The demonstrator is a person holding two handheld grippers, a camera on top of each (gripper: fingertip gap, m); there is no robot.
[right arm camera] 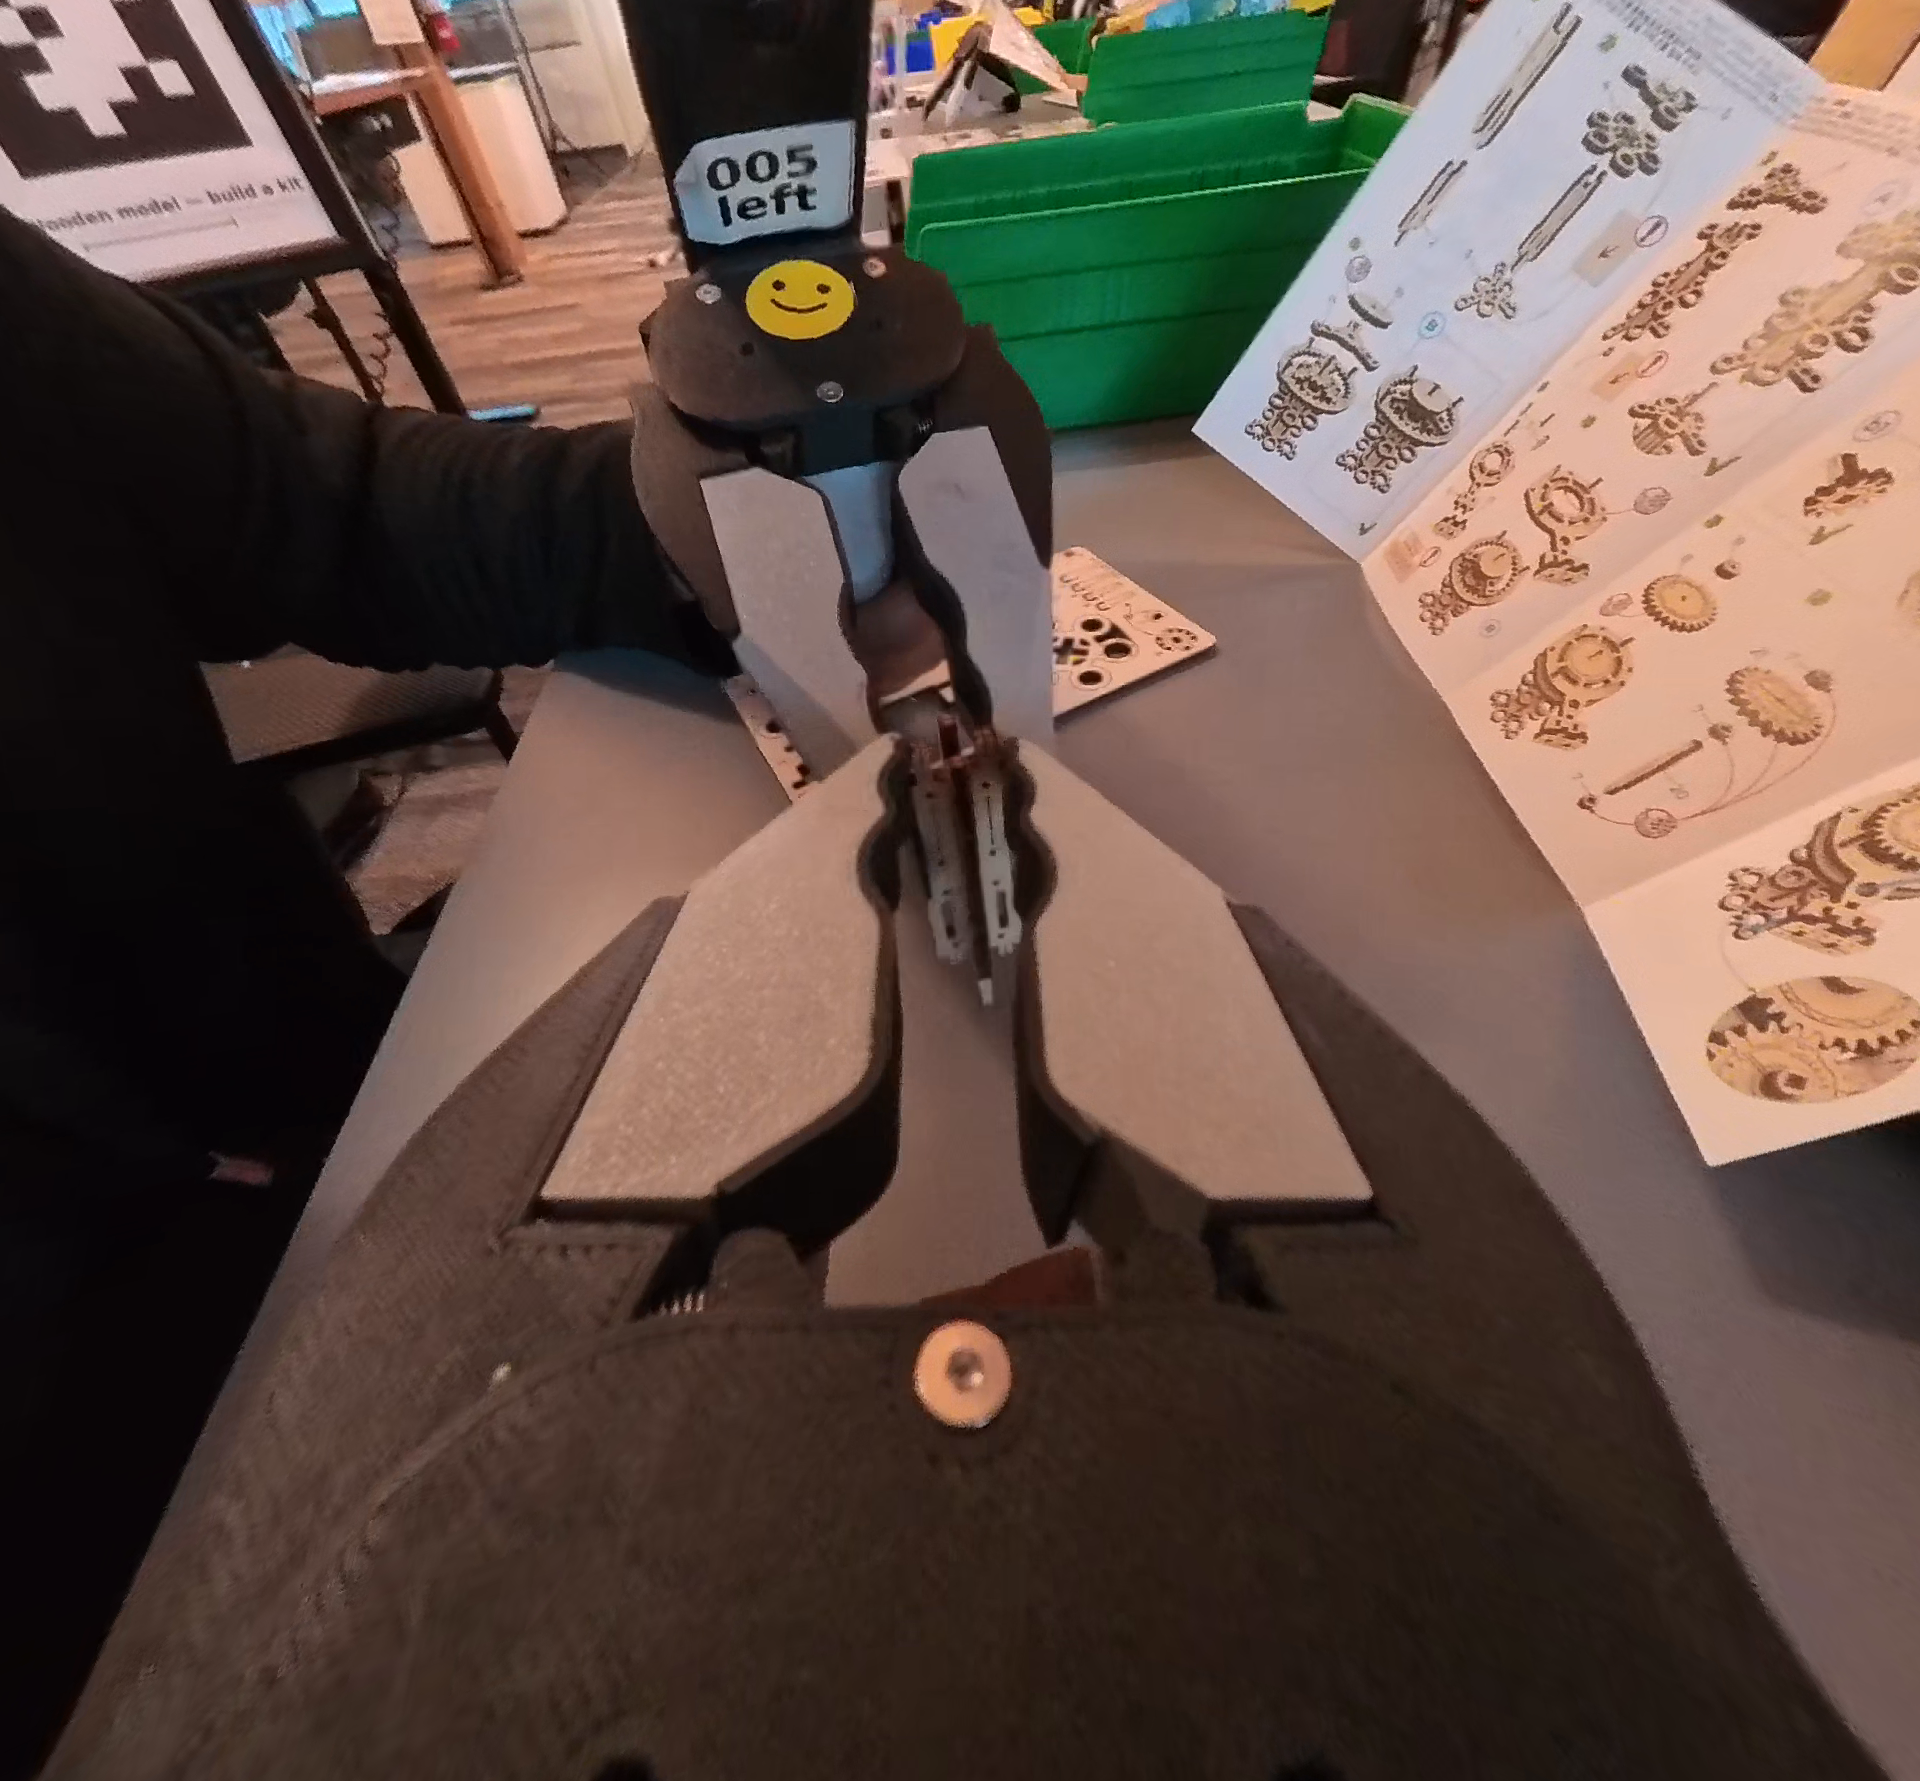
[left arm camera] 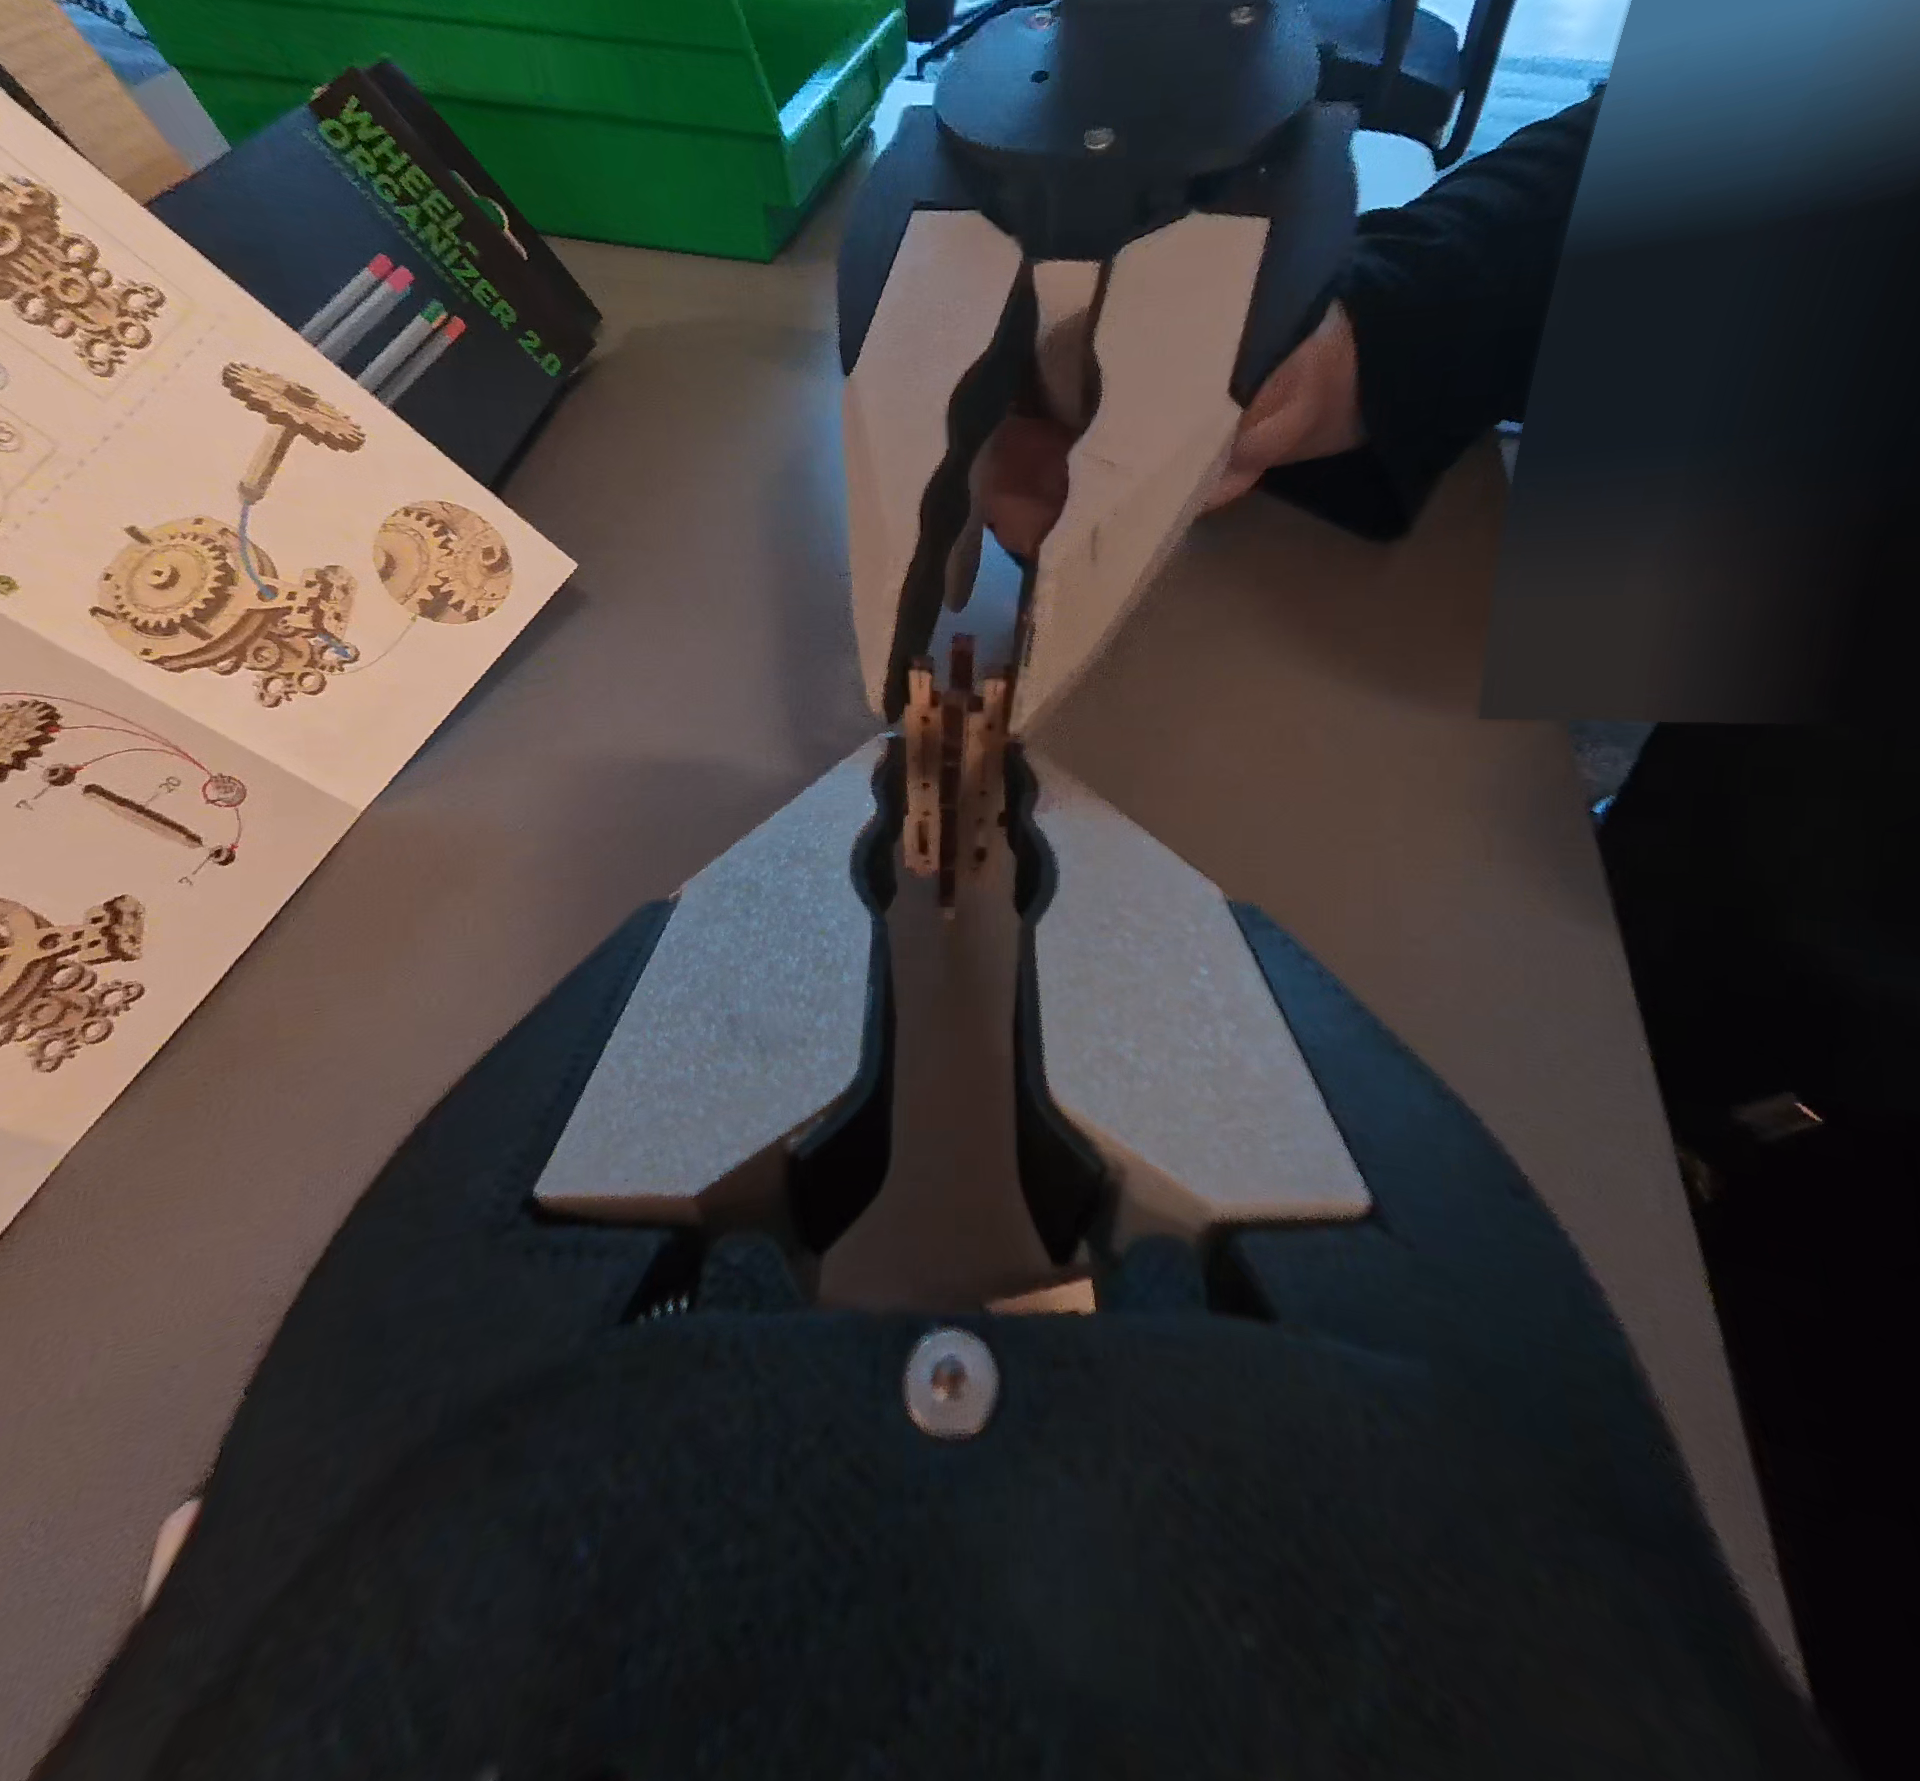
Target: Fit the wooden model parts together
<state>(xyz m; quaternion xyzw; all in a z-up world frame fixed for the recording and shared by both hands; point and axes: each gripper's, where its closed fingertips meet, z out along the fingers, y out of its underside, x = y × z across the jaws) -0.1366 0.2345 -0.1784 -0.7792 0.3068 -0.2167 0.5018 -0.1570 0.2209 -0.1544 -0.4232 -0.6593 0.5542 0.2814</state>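
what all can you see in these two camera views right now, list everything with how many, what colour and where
wooden model parts: one small cluster, pale with dark brown edges, pinched between both gripper tips above the table
instruction sheet: one, white with tan diagrams, unfolded at the table's side
booklet: one, black with green print, beside the sheet
green bins: at least two, far edge of the table
wooden parts sheet: one, pale, flat behind the left gripper
table: one, grey
marker sign: one, black and white, on a stand beyond the table
left hand-held gripper: black and grey, shut on the parts
right hand-held gripper: black and grey, shut on the parts
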